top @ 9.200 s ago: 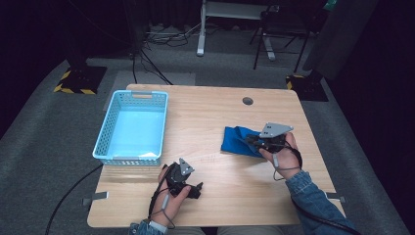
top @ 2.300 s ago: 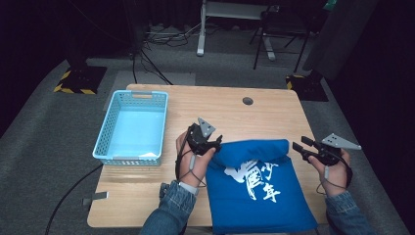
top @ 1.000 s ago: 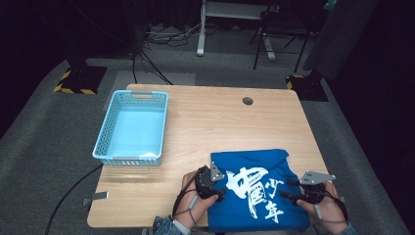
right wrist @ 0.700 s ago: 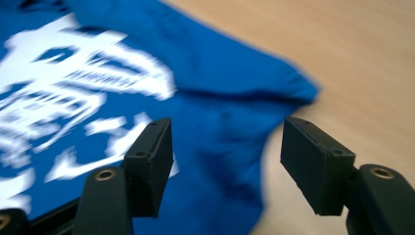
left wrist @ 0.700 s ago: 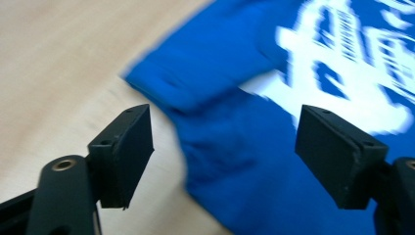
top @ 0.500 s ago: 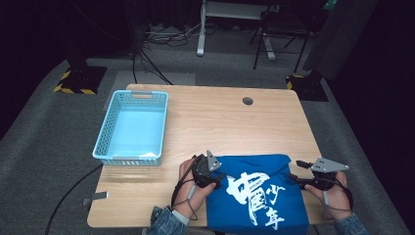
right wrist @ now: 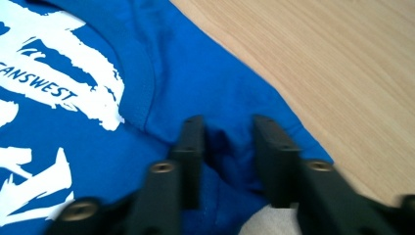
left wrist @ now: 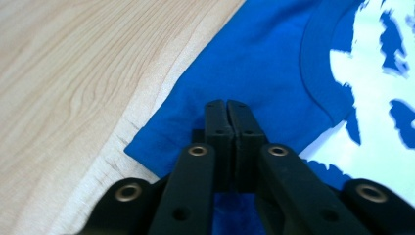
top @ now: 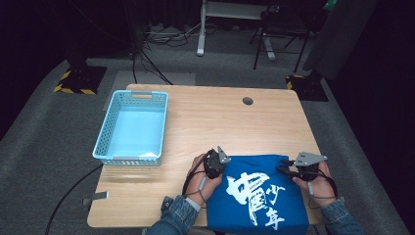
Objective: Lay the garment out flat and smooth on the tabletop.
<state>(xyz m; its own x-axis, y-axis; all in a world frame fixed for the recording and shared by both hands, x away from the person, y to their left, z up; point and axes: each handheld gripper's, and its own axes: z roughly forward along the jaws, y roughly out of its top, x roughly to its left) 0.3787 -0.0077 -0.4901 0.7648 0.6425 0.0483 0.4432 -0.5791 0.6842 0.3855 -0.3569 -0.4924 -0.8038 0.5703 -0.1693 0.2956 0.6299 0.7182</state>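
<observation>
A blue T-shirt [top: 254,196] with a white print lies flat at the table's near edge, its lower part hanging over it. My left gripper [top: 221,167] sits at the shirt's far left corner. In the left gripper view its jaws [left wrist: 227,105] have just closed and are shut on the blue cloth [left wrist: 274,63]. My right gripper [top: 286,169] is at the far right corner. Its jaws [right wrist: 227,125] have just been closing. They stand a little apart, pressing on a puckered fold of the shirt [right wrist: 195,73] gathered between them.
A light blue plastic basket [top: 105,132] stands at the table's left side. A round cable hole [top: 247,101] sits near the far edge. Bare wood [top: 220,122] stretches between the basket and the shirt. Chairs and cables stand on the floor beyond.
Both hands have moved from the near edge up to the shirt's far corners. The left jaws have shut on the cloth and the right jaws have narrowed onto it.
</observation>
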